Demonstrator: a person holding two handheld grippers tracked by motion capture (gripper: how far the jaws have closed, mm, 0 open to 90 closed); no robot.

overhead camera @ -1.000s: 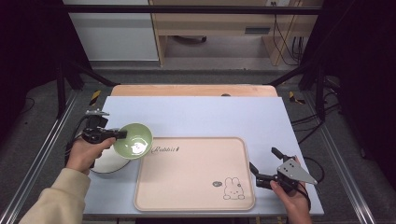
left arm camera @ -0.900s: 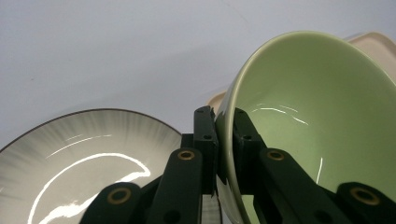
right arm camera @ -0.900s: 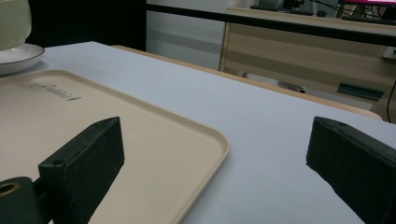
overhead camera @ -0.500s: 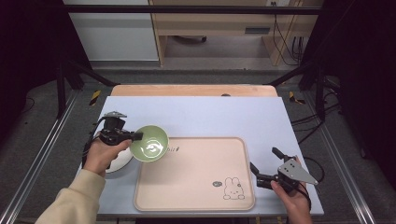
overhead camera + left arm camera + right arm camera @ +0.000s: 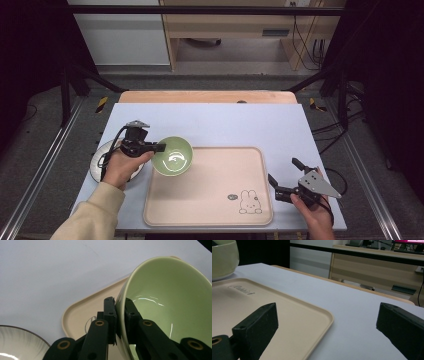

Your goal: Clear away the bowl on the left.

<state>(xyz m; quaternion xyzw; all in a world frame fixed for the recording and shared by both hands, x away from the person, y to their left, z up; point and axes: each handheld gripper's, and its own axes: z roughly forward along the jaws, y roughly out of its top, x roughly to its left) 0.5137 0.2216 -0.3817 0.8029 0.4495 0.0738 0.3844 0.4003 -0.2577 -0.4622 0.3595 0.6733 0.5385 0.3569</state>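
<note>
Left gripper (image 5: 159, 147) clamps green bowl (image 5: 172, 156) rim over tray (image 5: 210, 220) corner; lower it level, release gently. Right gripper (image 5: 283, 176) idle, jaws apart.

Gripping green bowl (image 5: 173, 155) by its rim with left gripper (image 5: 156, 147) over beige tray's (image 5: 210, 200) corner; holding right gripper (image 5: 283, 177) spread beside tray.

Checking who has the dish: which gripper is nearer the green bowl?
Left. The left gripper is clamped on the green bowl at its rim; the right gripper sits open past the tray's far corner.
</note>
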